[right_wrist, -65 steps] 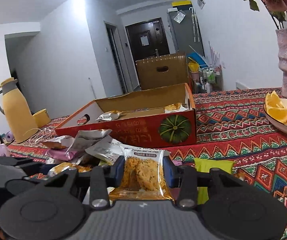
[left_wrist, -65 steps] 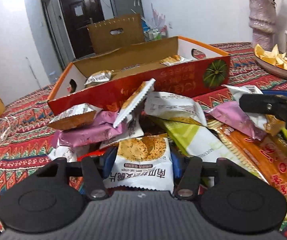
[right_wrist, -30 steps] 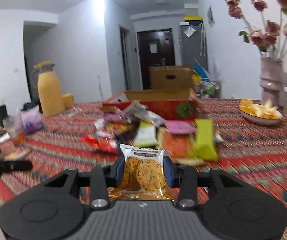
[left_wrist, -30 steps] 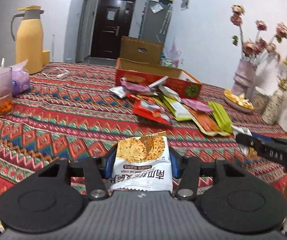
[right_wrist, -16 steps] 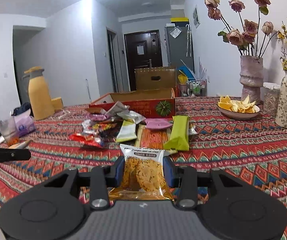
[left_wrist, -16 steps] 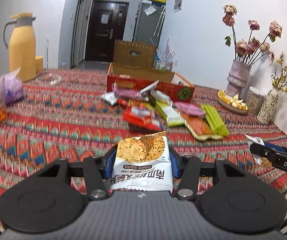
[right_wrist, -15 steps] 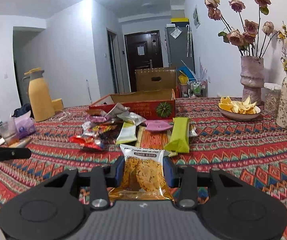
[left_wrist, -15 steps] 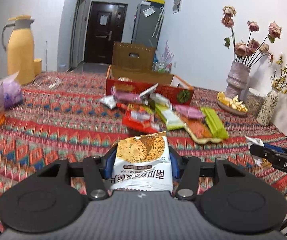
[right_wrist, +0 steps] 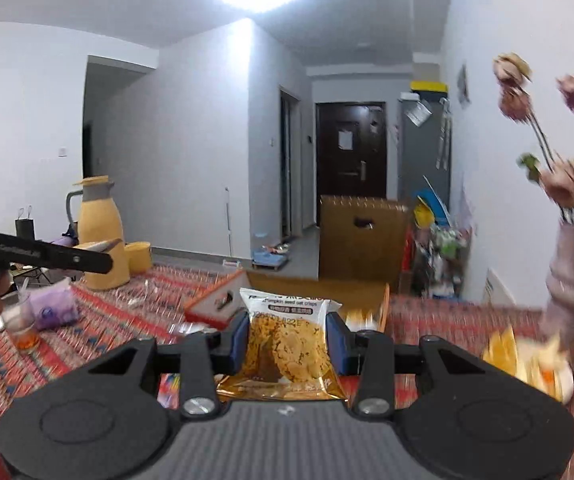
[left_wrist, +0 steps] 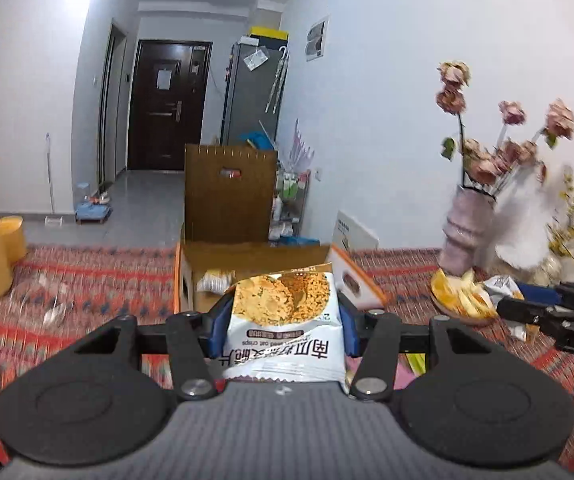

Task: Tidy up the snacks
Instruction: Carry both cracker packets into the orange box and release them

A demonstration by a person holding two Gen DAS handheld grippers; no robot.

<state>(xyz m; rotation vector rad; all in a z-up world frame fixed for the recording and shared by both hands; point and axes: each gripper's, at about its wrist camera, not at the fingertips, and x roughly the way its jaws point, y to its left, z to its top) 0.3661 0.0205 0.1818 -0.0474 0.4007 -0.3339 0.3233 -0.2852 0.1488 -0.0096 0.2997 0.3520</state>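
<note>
My left gripper is shut on a white oat-crisp packet and holds it in the air in front of the open red snack box. One small packet lies inside the box. My right gripper is shut on a golden pumpkin-seed crisp packet, also raised, with the box just ahead and below. The right gripper also shows at the right edge of the left wrist view. The left gripper shows at the left of the right wrist view.
A patterned cloth covers the table. A yellow thermos, a glass and a purple bag stand at the left. A bowl of orange slices and a vase of flowers stand at the right. A cardboard flap rises behind the box.
Both grippers have moved forward and up towards the box, each still holding its packet. The snack pile on the table has dropped out of sight below them.
</note>
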